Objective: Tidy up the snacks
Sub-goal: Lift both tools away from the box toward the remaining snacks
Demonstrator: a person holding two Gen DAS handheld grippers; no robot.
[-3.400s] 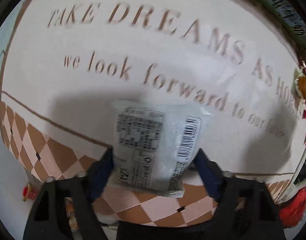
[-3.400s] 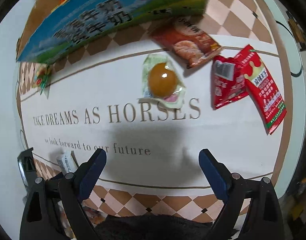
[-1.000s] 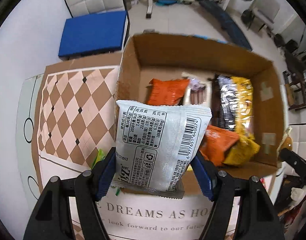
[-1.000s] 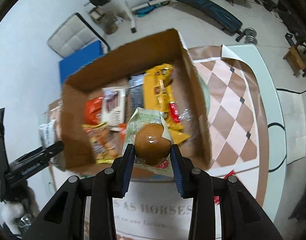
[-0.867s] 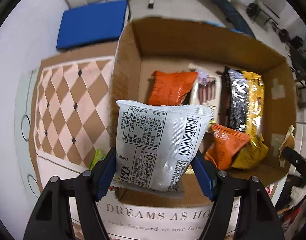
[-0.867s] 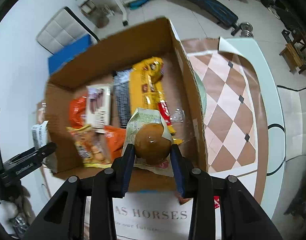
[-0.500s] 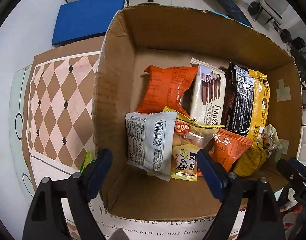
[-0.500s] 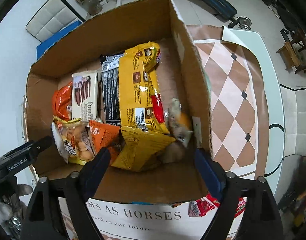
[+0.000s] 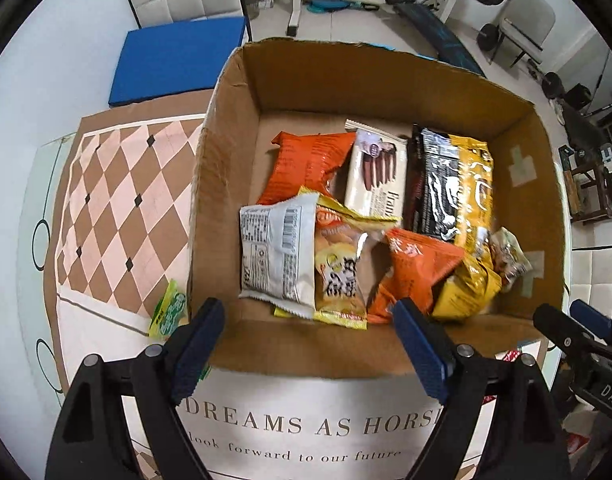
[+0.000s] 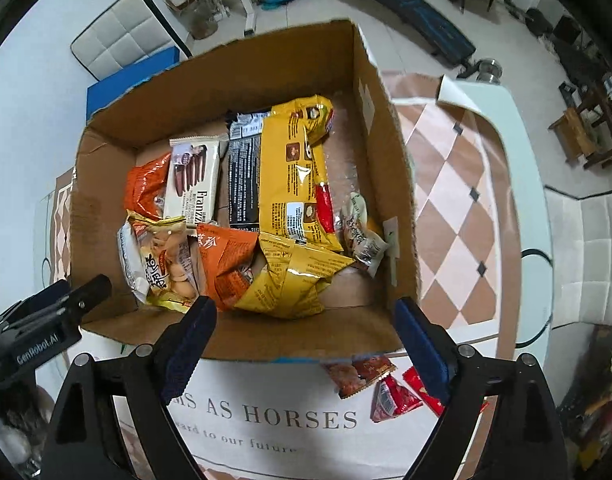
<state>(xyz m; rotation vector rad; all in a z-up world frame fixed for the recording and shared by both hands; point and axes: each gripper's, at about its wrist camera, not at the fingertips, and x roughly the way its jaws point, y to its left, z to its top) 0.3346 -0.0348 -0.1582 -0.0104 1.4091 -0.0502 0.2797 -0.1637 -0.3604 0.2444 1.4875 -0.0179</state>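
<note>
You are holding the left gripper [image 9: 308,338] with its jaws standing wide and nothing between them, pointing down over the near wall of the cardboard box [image 9: 306,350]. Your right gripper [image 10: 301,334] is hanging over the same wall, its jaws opening a touch wider, also with nothing between them.

Just beyond the left jaws, a white packet [image 9: 275,254] is lying inside the box at its near left, overlapping a yellow biscuit bag [image 9: 340,272]. By the right wall a small crinkled packet [image 10: 362,236] is resting beside a long yellow bag [image 10: 301,168]. Orange bags, a wafer pack and a black pack are filling the rest.

Outside, loose snacks are waiting on the worktop [image 10: 265,416]: red sachets [image 10: 394,398] and a reddish-brown packet [image 10: 356,372] near the right jaws, and a green sachet [image 9: 167,308] against the box's left corner.

These sachets are likely light, soft and slick, lying flat on the cloth. You are probably best pinching each across its narrow width near the middle, jaws pressing down to the cloth, rather than at a sealed edge that could slide free.
</note>
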